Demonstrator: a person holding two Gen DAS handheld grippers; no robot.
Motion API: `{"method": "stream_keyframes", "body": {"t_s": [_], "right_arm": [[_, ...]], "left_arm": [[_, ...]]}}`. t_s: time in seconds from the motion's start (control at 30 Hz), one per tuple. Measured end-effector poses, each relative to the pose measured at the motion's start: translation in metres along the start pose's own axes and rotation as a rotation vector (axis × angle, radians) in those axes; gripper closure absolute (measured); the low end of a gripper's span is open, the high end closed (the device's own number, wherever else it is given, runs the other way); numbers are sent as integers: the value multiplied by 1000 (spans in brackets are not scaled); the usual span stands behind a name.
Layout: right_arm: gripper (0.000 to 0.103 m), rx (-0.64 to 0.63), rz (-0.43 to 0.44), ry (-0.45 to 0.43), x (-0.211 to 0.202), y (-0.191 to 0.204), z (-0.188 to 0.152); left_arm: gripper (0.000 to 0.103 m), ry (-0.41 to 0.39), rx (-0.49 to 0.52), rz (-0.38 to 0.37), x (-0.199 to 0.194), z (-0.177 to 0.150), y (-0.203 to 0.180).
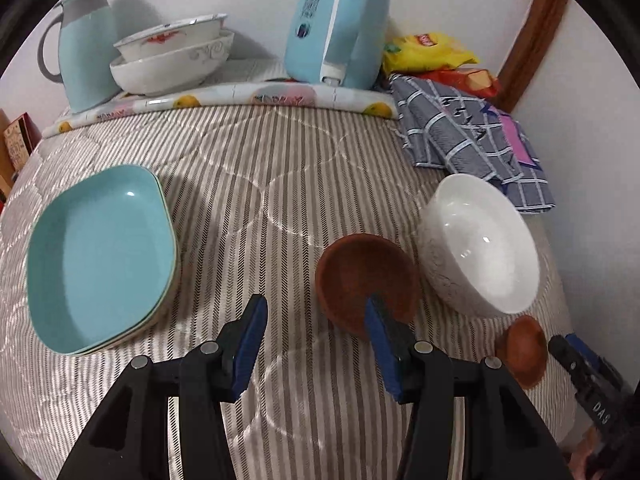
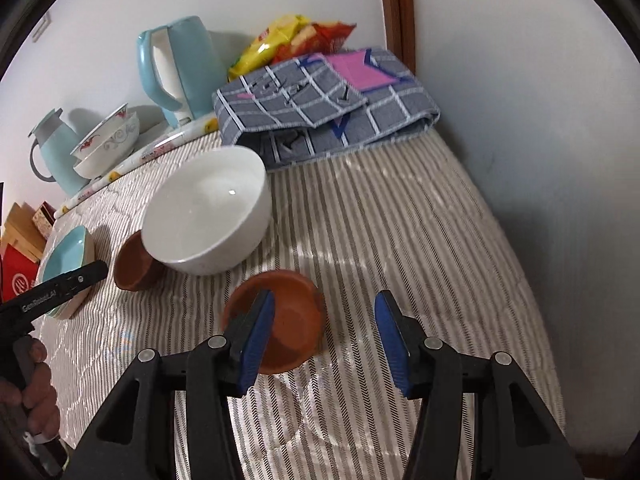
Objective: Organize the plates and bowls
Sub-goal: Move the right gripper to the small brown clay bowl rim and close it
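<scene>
A stack of teal square plates [image 1: 100,256] lies at the left of the striped cloth. A brown bowl [image 1: 366,280] sits just ahead of my left gripper [image 1: 316,344], which is open and empty, its right finger over the bowl's near rim. A large white bowl [image 1: 480,244] stands right of it. A second, smaller brown bowl [image 2: 280,320] lies ahead of my right gripper [image 2: 326,338], which is open, its left finger over the bowl. In the right wrist view, the white bowl [image 2: 208,212] and first brown bowl [image 2: 134,262] sit further left.
Two stacked patterned bowls [image 1: 172,56], a light blue jug [image 1: 84,48] and a blue kettle [image 1: 340,24] stand at the back on a fruit-print mat. A folded checked cloth [image 2: 324,108] and snack bags [image 2: 288,40] lie at the back right near the wall.
</scene>
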State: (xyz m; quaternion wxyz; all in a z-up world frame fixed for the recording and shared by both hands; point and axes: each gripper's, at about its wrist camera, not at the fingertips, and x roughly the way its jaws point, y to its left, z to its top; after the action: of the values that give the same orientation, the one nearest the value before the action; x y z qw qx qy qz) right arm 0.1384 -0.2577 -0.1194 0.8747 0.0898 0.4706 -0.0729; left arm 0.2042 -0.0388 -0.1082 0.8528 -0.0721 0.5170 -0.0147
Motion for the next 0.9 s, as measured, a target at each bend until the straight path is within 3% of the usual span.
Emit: {"method": "stream_keyframes", "body": {"t_s": [0.27,0.37,0.57,0.77,0.9], "right_arm": [[59,-1,4,48,27,-2,-11],[69,14,22,67,34,-4,-13],[75,18,32,56,39,-1,-9],[75,13,39,38,42,1,-7],[79,35,56,18,42,-1,-8]], "left_arm": [[55,25,-13,2,22,5,0],[55,29,-8,-1,28,5,-1],[67,30,6,-5,36,6,-2],[69,22,18,-1,41,5,-3],[82,15,21,-21,41,4,-4]]}}
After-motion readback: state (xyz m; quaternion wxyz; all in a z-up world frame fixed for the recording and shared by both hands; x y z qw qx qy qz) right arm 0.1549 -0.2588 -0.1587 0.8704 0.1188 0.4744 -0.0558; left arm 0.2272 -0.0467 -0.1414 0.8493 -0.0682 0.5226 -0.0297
